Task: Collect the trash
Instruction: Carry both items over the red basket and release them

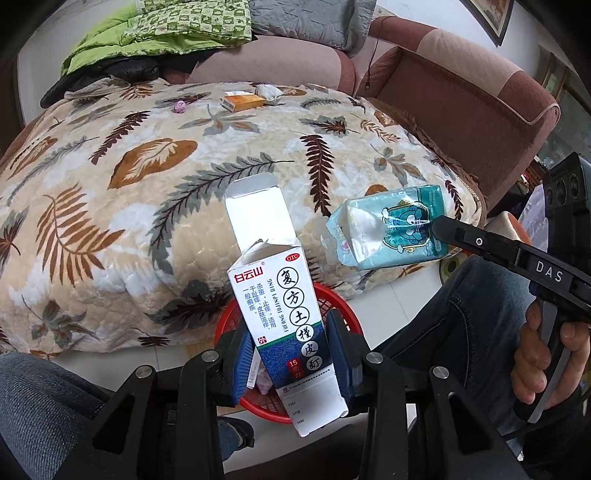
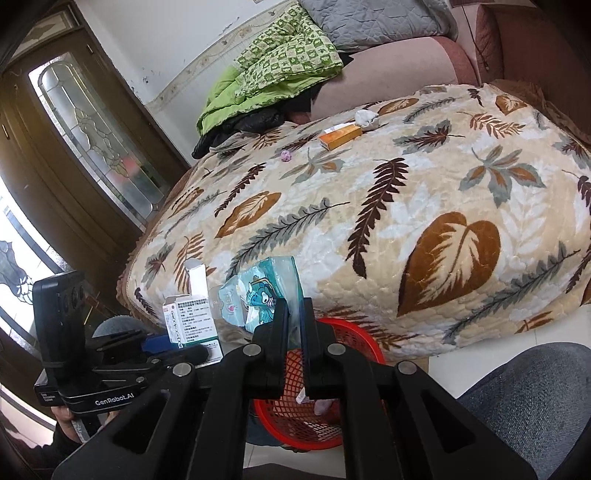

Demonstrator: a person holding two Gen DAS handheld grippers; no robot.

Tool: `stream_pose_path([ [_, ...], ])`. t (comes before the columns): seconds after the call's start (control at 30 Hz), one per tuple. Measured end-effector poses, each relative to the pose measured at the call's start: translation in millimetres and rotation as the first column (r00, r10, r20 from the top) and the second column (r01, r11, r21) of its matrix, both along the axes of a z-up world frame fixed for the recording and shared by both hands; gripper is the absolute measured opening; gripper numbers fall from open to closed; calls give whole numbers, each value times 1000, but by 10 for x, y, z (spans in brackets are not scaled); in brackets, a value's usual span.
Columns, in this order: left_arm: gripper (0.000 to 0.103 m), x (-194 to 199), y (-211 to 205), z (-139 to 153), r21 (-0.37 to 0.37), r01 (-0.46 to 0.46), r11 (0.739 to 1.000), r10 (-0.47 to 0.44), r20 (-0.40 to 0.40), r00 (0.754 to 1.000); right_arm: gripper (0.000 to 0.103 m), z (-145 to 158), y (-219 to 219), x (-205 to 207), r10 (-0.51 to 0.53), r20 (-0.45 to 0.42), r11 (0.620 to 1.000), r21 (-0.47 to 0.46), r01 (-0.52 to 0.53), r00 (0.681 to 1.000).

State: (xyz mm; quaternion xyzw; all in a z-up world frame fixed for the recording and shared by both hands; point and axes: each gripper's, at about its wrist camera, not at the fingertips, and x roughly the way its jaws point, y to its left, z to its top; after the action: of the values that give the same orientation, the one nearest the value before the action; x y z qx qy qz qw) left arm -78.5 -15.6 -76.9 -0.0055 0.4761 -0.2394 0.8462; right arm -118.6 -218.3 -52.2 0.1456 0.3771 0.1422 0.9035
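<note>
The left tongs (image 1: pixel 291 354) grip a white and blue medicine box (image 1: pixel 284 317) between their blue pads, its top flap standing open. The box hangs tilted directly above a red mesh basket (image 1: pixel 332 299) that sits on the floor, just off the near edge of a leaf-patterned blanket (image 1: pixel 147 184). The right tongs (image 2: pixel 295 314) are nearly closed, pinching the edge of a teal tissue pack (image 2: pixel 266 291) with a cartoon figure on it; that pack is also held in the air over the basket (image 2: pixel 354 332), just beside the medicine box (image 2: pixel 181 317). A few small scraps lie in the bottom of the basket.

Near the far edge of the blanket (image 2: pixel 443 184) lie an orange box (image 1: pixel 242 101), a crumpled white tissue (image 1: pixel 269 92) just beside it, and a small purple ball (image 1: pixel 179 106) a little apart to the left. A green checked quilt (image 1: pixel 166 26) and a grey pillow (image 1: pixel 310 18) are piled on the pink sofa (image 1: pixel 461 85) behind. The person's knees in jeans show at either side of the basket, and a hand (image 1: pixel 546 354) wraps the right tongs' handle.
</note>
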Motion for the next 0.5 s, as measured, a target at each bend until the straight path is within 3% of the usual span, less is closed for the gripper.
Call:
stream_pose_path([
  [0.5, 40, -4, -11, -34, 28, -9, 1000, 9, -1, 1000, 6, -33, -10, 2, -11, -15, 1000, 3, 11, 1000],
])
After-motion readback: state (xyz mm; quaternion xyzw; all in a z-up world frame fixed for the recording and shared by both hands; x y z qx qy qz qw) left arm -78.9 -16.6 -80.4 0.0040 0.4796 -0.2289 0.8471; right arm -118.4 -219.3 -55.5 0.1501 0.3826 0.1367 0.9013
